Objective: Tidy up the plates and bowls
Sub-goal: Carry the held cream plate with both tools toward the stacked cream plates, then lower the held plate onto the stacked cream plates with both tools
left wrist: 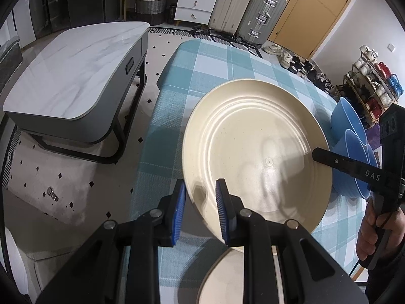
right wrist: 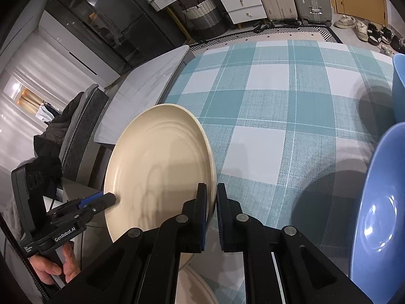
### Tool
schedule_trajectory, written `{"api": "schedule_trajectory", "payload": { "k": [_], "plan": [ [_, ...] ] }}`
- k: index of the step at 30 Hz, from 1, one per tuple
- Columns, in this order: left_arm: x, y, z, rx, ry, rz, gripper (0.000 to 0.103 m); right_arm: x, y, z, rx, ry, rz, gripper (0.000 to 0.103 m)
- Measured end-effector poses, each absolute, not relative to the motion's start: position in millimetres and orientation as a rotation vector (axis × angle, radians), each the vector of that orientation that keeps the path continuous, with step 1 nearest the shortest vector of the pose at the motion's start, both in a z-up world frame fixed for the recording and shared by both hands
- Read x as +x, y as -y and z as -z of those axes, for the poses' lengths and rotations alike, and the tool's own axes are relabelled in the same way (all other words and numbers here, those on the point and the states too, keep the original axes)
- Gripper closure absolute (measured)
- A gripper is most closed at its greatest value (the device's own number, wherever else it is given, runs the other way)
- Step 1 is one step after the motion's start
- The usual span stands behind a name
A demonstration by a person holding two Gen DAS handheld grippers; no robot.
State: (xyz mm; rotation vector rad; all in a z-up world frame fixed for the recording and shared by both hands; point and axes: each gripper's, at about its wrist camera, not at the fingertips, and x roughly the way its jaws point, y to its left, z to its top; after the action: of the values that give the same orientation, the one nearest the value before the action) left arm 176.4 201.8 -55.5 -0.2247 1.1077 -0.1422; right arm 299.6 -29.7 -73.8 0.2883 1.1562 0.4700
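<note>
Checked teal-and-white cloth covers the counter [right wrist: 291, 116], with a marble-topped low table [left wrist: 76, 76] on the floor beyond the counter's left edge, and suitcases [left wrist: 250, 12] and a white drawer unit [left wrist: 195, 2] against the far wall.

A large cream plate [left wrist: 255, 152] is held clear of the counter between both tongs, above its near left part. It is tilted, its ringed hollow face turned up and toward the left wrist camera; in the right wrist view it stands steeply on edge, its flat plane running from near to far. Directly beneath it on the counter lies a second cream plate [left wrist: 222, 278], only partly visible below the tongs.

Two blue bowls [left wrist: 351, 136] stand at the counter's right side, just past the lifted plate's right rim; the nearer one fills the right edge of the right wrist view, and whether they touch each other I cannot tell.

The left tongs [left wrist: 200, 210] are clenched on the plate's near left rim, one blue pad over the face and the other outside the rim, with a narrow gap between them filled by the rim. The right tongs [right wrist: 211, 215] are closed tight on the opposite rim, which passes between the two pads. A hand [left wrist: 372, 230] grips the handle of the right tongs; another hand [right wrist: 55, 266] grips the left.
</note>
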Motion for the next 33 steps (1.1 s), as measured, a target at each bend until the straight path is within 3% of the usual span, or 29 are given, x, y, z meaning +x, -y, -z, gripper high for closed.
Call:
{"api": "schedule_trajectory", "payload": {
  "k": [33],
  "plan": [
    [83,-186,77,-0.155,-1.156,0.138,0.081,173,38,82,0.309,-1.115,-0.481,0.095]
  ]
}}
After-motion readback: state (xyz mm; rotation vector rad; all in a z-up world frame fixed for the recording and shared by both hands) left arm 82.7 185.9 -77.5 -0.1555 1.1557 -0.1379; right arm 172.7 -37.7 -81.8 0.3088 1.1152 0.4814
